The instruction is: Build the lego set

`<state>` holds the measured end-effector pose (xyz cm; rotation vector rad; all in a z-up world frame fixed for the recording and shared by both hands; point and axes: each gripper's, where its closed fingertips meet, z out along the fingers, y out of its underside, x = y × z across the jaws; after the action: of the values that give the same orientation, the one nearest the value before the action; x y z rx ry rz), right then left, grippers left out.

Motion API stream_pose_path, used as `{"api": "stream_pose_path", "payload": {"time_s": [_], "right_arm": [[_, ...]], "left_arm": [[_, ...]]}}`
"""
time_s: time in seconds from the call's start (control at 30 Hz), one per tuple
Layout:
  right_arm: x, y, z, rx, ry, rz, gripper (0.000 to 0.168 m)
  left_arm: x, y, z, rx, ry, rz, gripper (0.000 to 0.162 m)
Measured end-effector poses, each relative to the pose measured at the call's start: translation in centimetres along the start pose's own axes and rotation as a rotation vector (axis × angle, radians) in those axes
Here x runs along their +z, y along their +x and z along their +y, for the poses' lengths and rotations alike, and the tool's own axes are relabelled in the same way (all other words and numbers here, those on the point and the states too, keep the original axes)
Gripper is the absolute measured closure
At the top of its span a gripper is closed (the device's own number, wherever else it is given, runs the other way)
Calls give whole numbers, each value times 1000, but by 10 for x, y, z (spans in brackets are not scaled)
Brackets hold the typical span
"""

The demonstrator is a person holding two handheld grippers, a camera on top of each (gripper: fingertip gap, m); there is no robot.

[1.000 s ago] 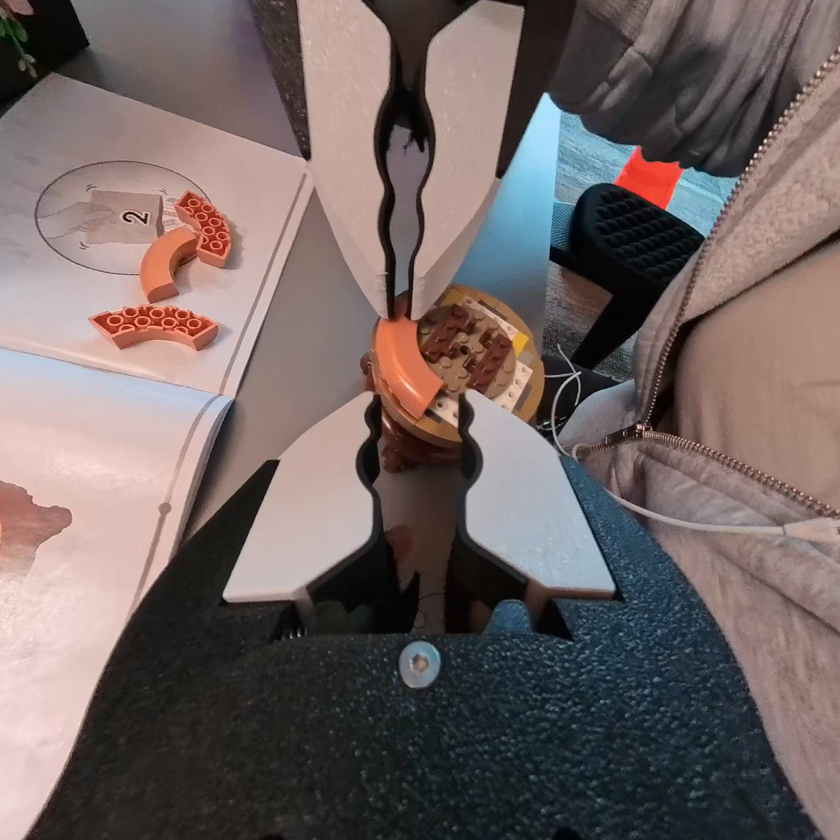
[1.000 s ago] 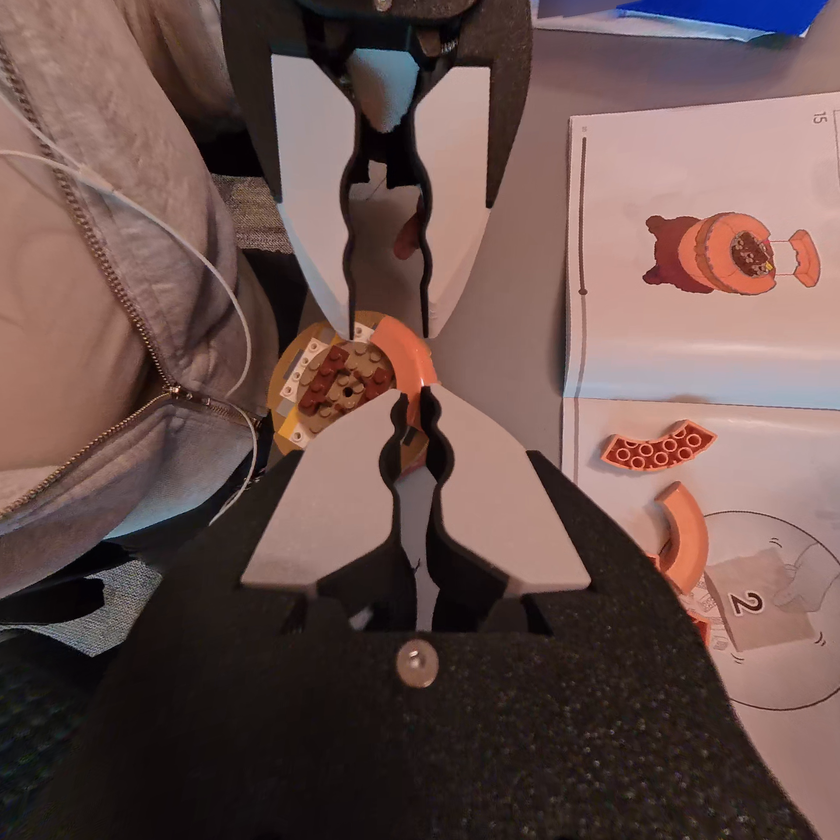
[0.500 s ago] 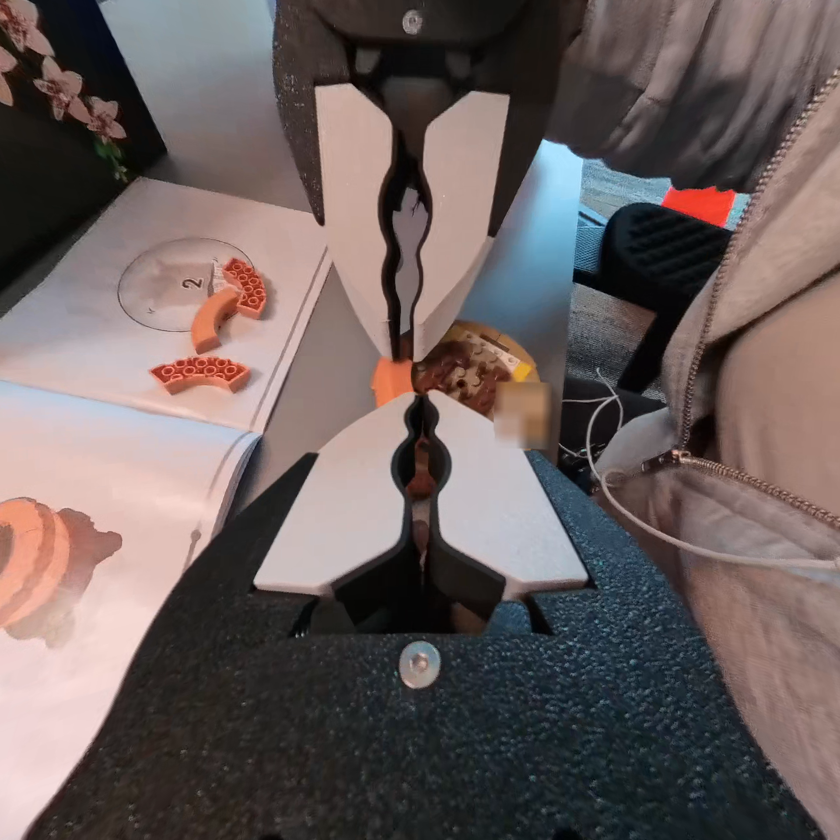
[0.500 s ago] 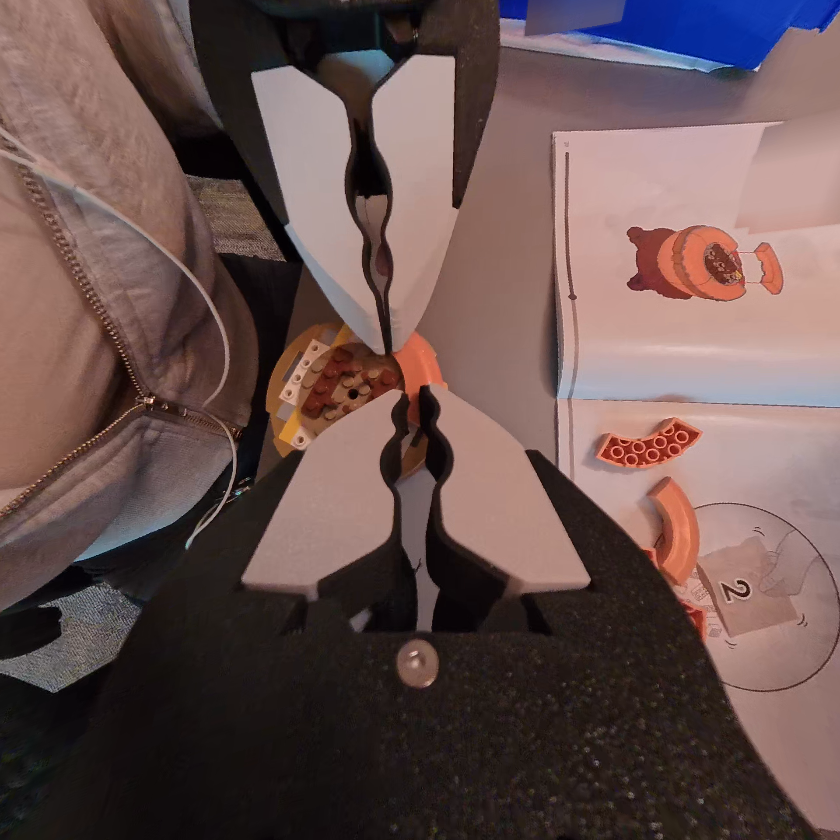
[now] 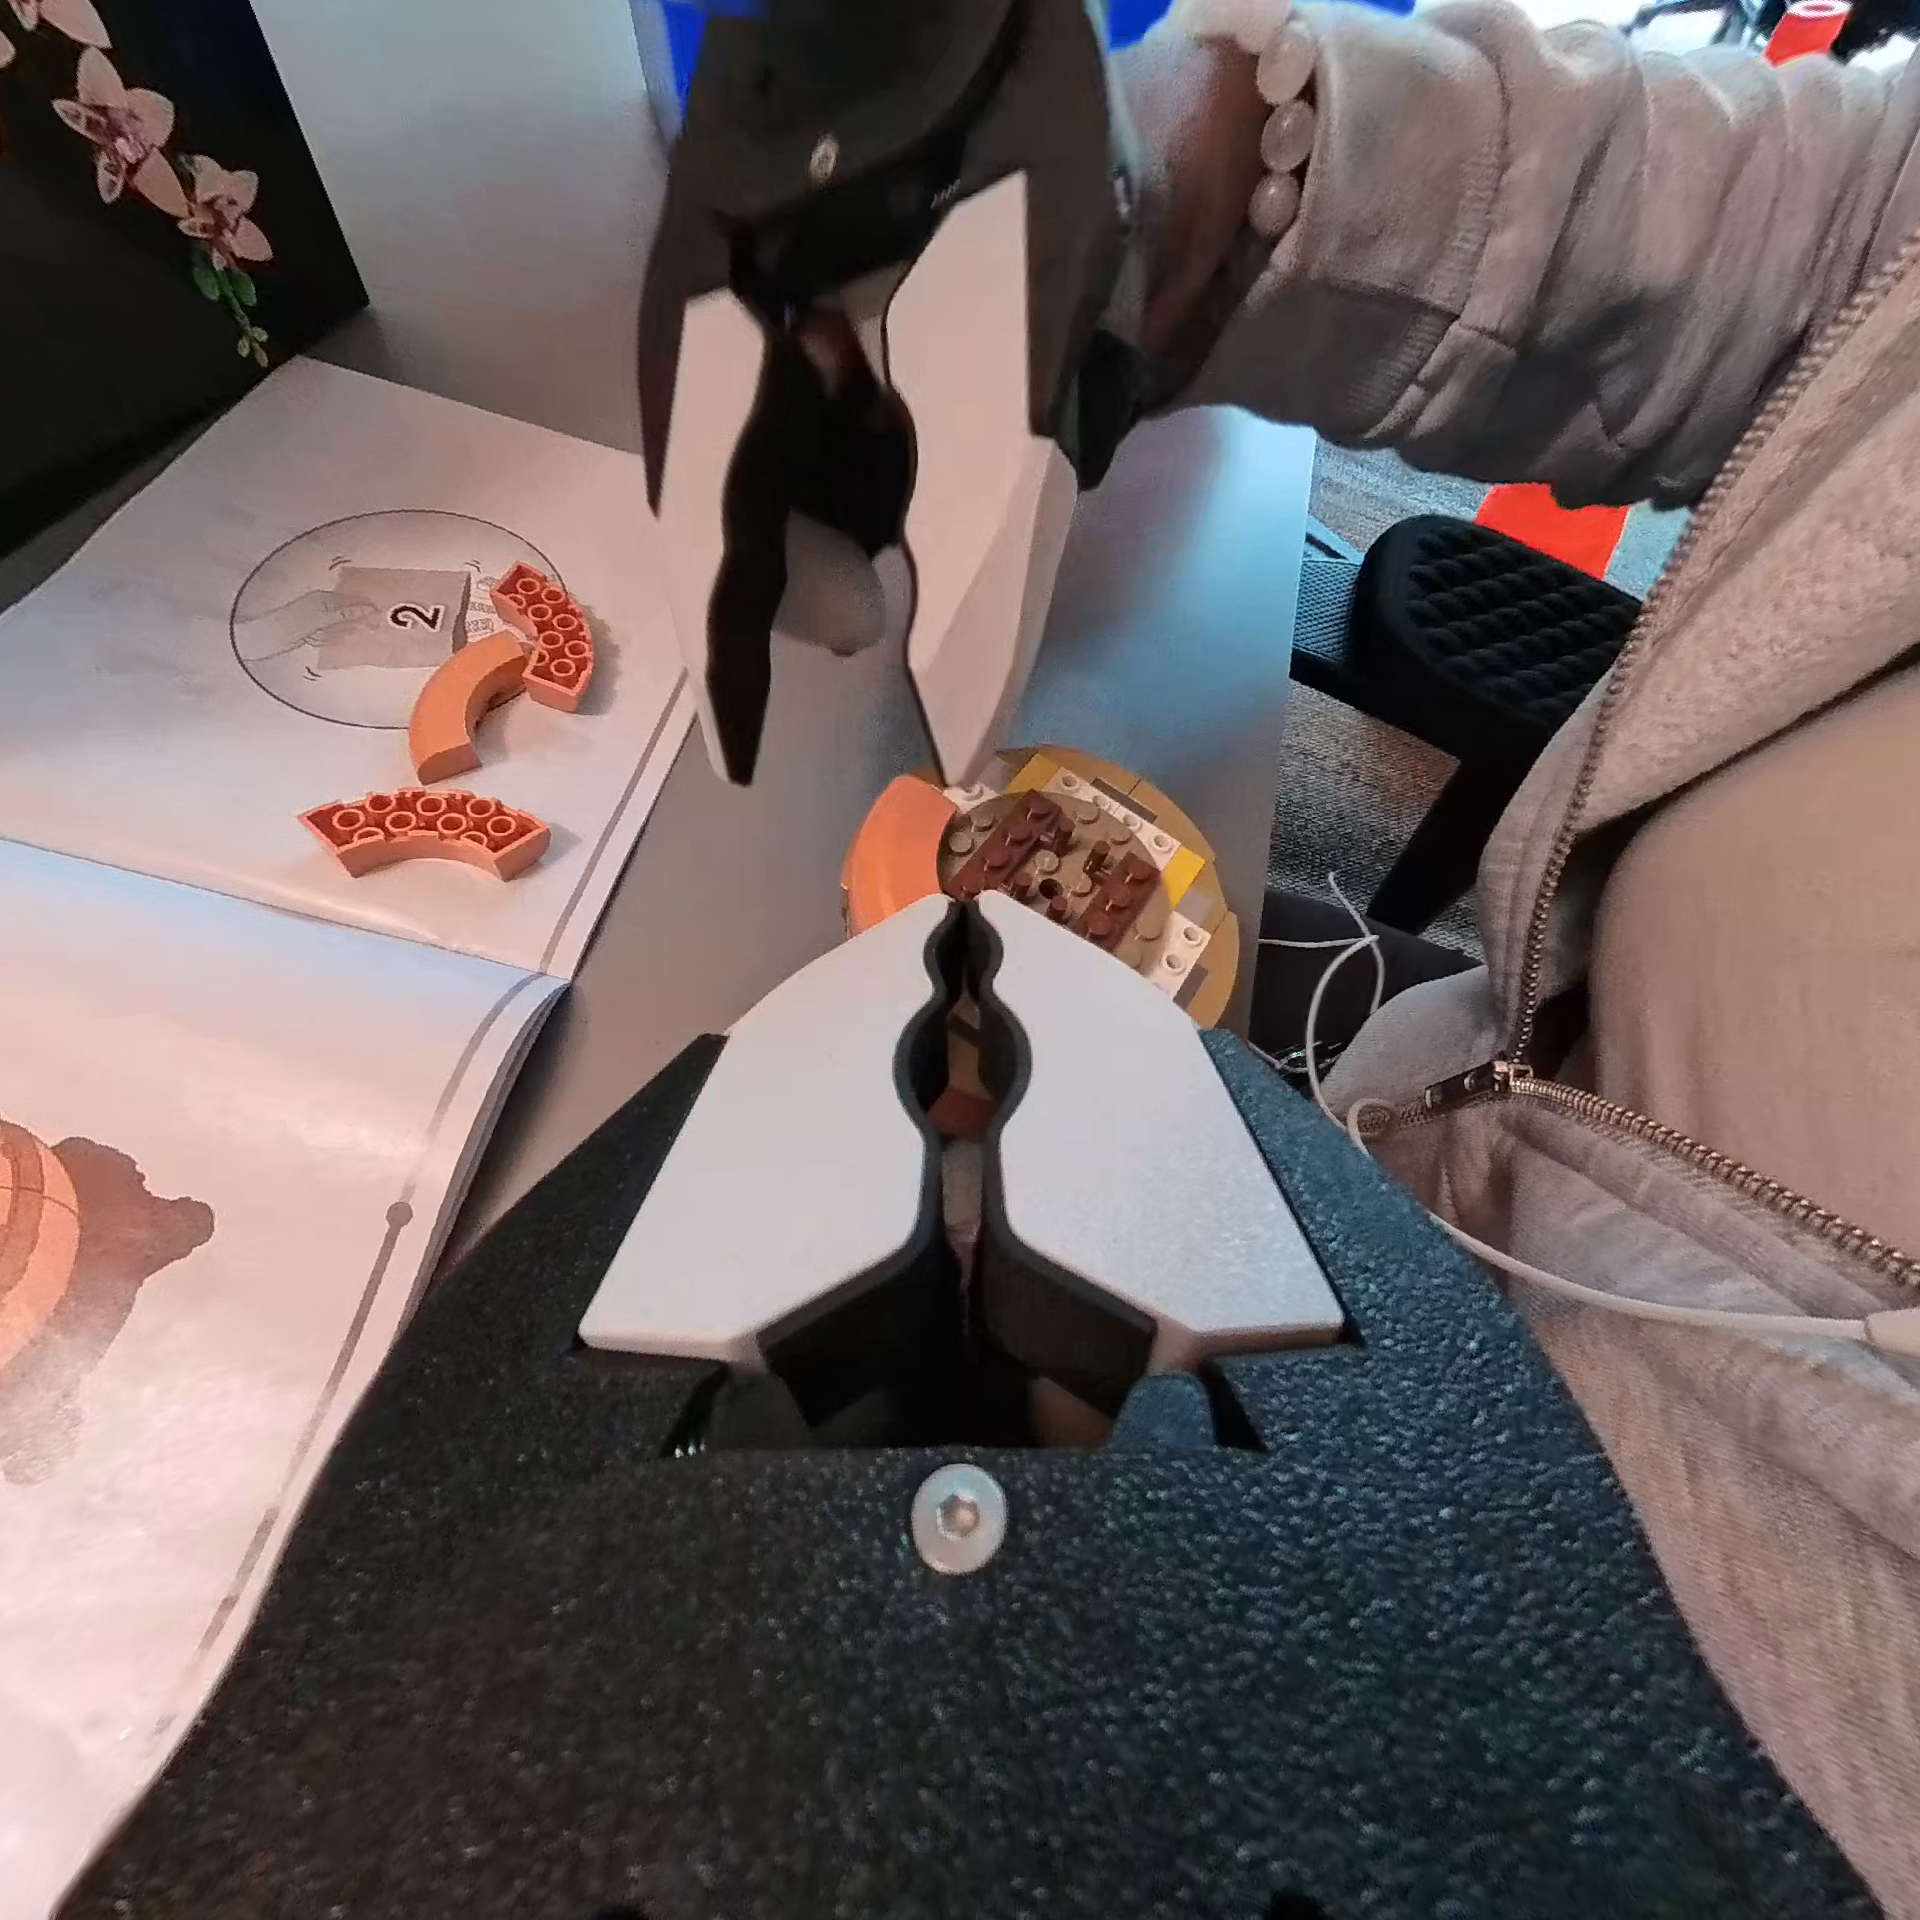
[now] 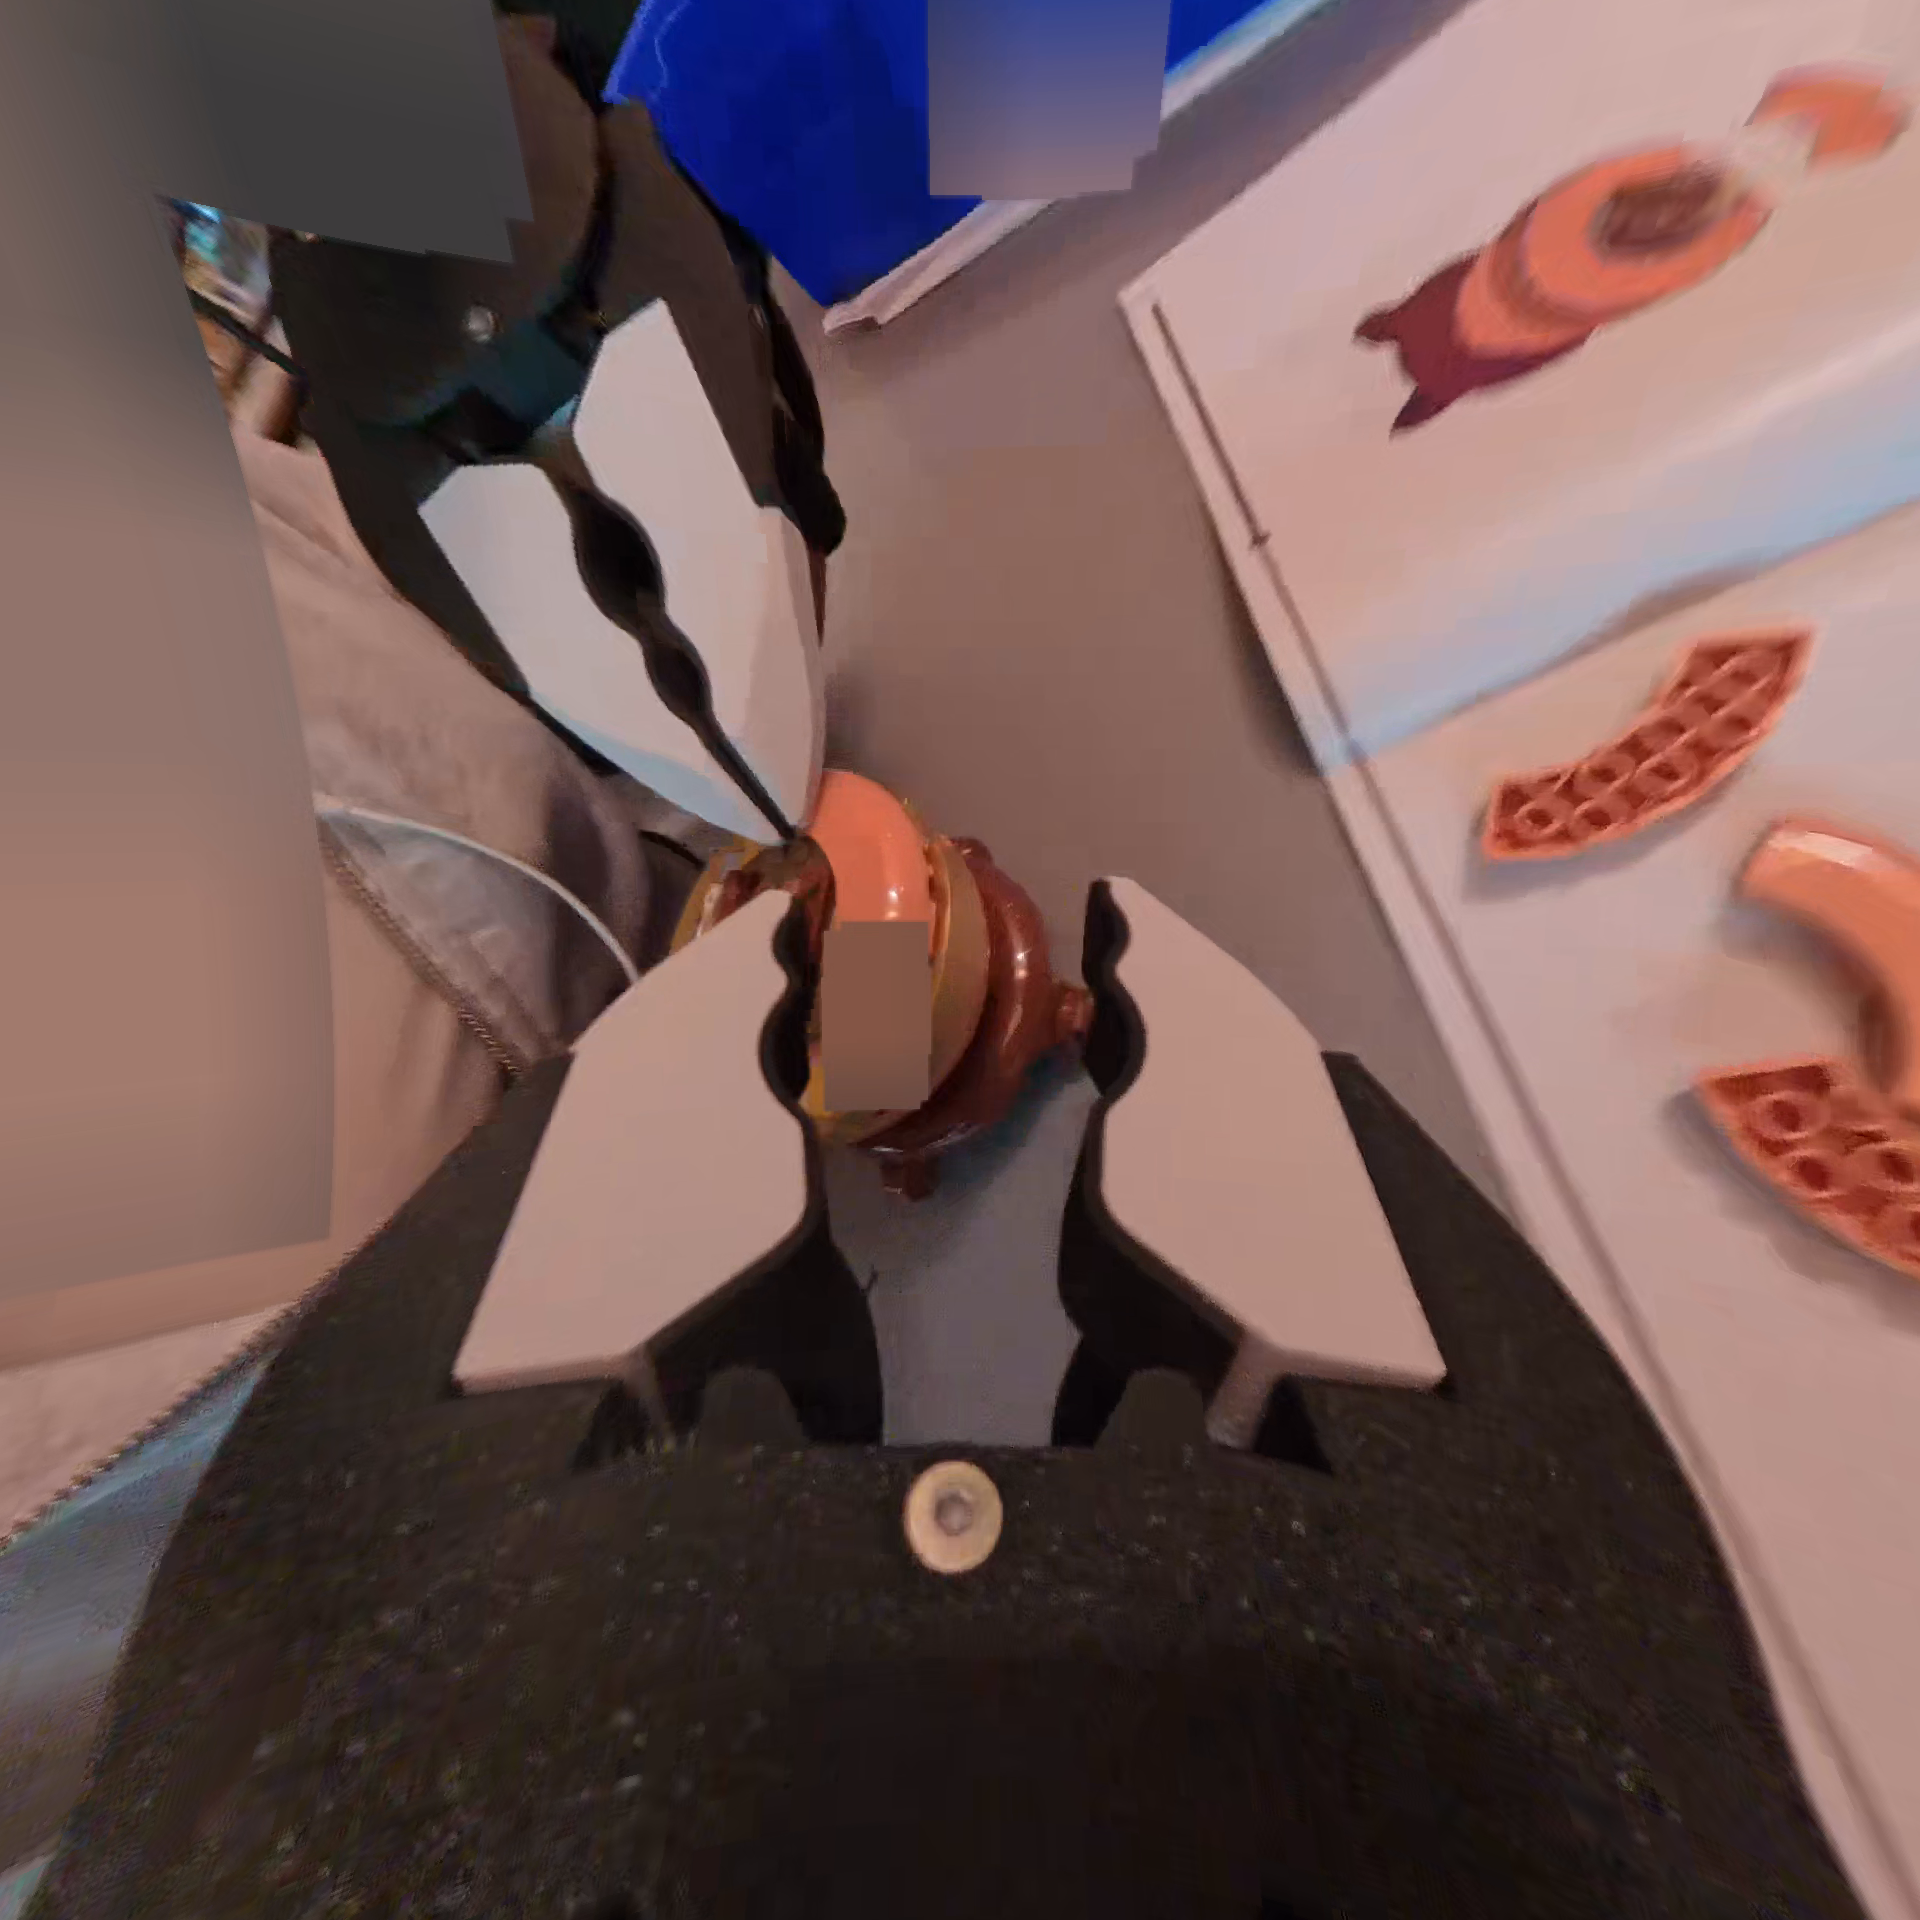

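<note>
My right claw (image 6: 940, 940) has let go of the model (image 5: 1049, 883) and opened wide. My left claw (image 5: 966, 914) has closed, pinched on the model at frame centre over the table (image 5: 727, 883). Arc bricks (image 5: 426, 831) lie upper left.

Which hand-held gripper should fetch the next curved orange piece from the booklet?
Right. The right hand-held gripper is open, with the curved orange pieces beside it; the left hand-held gripper is shut on the round model.
</note>
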<state>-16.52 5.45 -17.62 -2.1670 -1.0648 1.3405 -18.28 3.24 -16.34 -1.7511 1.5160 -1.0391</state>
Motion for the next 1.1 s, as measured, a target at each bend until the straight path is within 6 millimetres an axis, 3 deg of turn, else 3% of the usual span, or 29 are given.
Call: {"api": "stream_pose_path", "payload": {"time_s": [0.13, 0.23, 0.6, 0.8, 1.1], "right_arm": [[9, -8, 10, 125, 24, -143, 124], [10, -12, 5, 196, 91, -216, 131], [19, -8, 7, 551, 94, -360, 131], [20, -7, 7, 560, 99, -346, 132], [18, -7, 0, 415, 140, -272, 143]], "left_arm": [[0, 0, 0, 11, 20, 2, 162], [0, 0, 0, -17, 35, 19, 162], [0, -2, -1, -28, 69, 22, 162], [0, -3, -1, -42, 105, 29, 162], [1, -4, 0, -51, 151, 55, 162]]}}
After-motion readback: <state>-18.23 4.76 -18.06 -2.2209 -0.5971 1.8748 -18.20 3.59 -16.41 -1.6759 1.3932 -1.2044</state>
